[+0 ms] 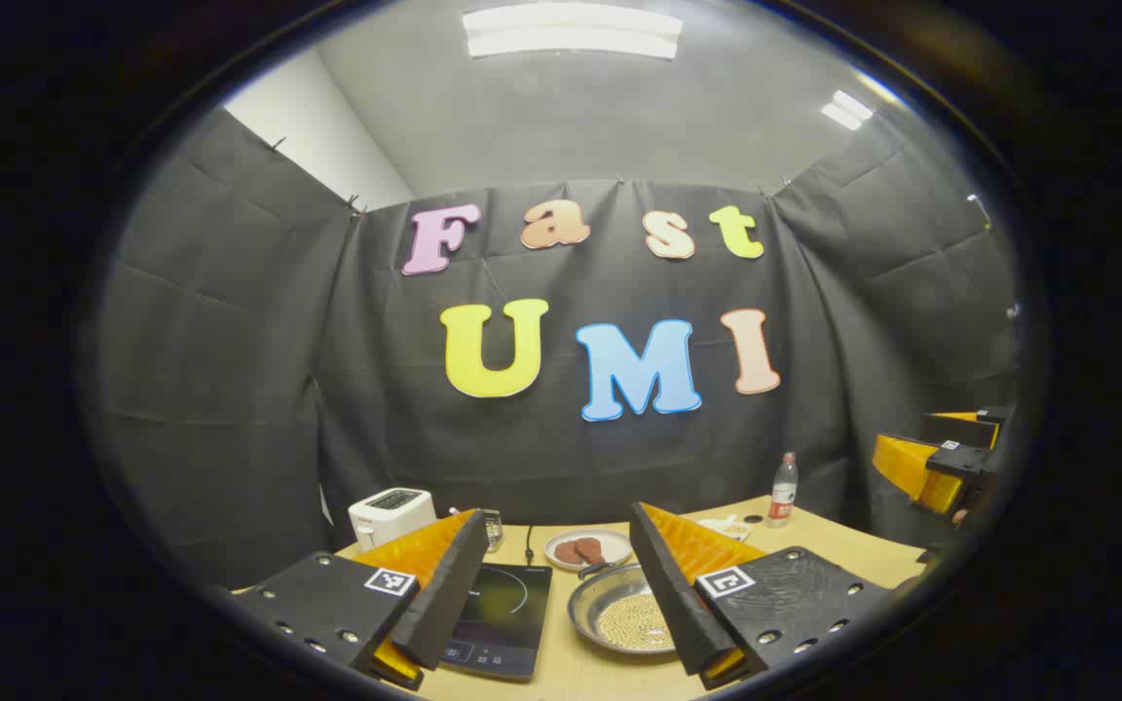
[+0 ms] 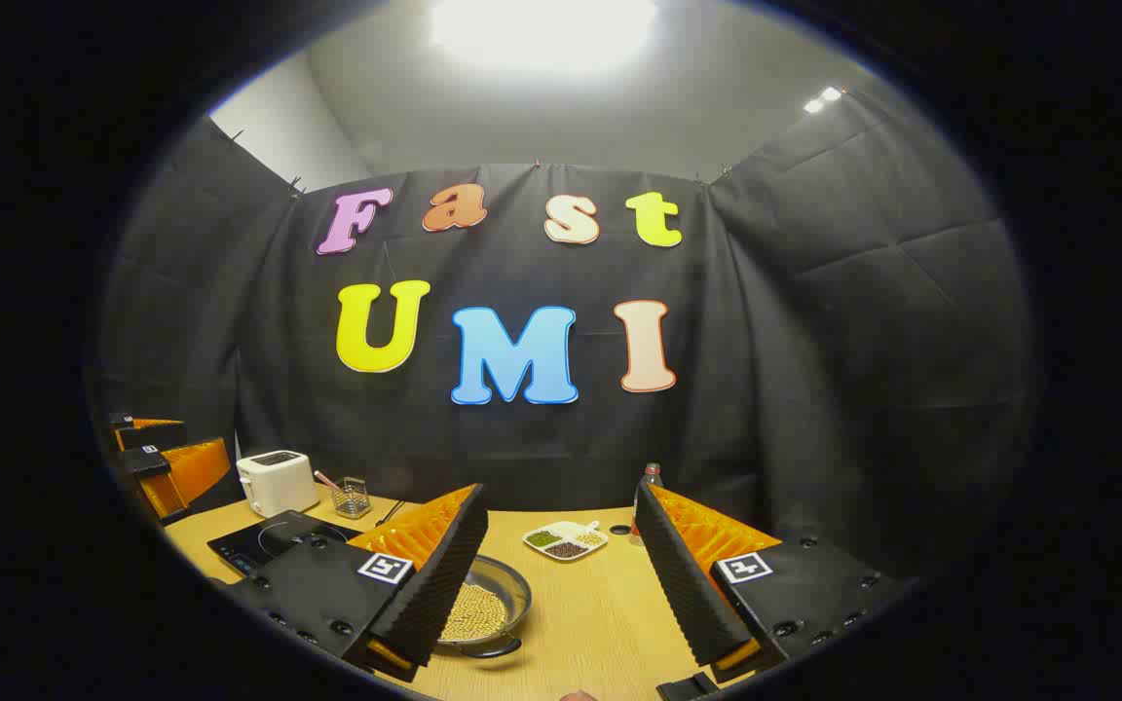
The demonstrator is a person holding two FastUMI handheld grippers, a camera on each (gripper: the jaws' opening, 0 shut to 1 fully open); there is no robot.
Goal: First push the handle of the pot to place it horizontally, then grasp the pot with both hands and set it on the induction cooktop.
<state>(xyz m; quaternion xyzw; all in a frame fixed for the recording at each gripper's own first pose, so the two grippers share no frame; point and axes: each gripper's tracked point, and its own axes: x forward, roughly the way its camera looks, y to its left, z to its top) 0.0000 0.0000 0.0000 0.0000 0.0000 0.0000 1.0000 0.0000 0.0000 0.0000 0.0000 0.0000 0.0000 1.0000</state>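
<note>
Two grippers are in your hands, and both stand wide apart with nothing between the fingers. In the left gripper view your left gripper point(image 1: 551, 594) hangs above the near table edge, with the cooktop point(image 1: 501, 615) framed between its fingers and the pot point(image 1: 621, 609) just beside the right finger. In the right gripper view your right gripper point(image 2: 556, 584) frames bare table, with the pot point(image 2: 483, 608) partly hidden behind its left finger.

The pot sits on the table just right of the cooktop, not on it. It is shallow, metal, and holds a bed of pale grains. One handle loop point(image 2: 490, 646) shows at its near rim in the right gripper view, and another point(image 1: 592, 570) at the far rim in the left one.

Your risk, as I judge it, is the load: push a handle too hard or off-centre and the pot may slide instead of turning, or tip and spill grains. An uneven two-sided lift would do the same.

Farther back on the tan table point(image 2: 600, 613) sit a plate of brown food point(image 1: 587, 550), a divided dish point(image 2: 565, 540), a toaster point(image 1: 391, 514), a small wire holder point(image 2: 352, 497) and a bottle point(image 1: 783, 490). Black cloth walls close the booth under bright ceiling lights.
</note>
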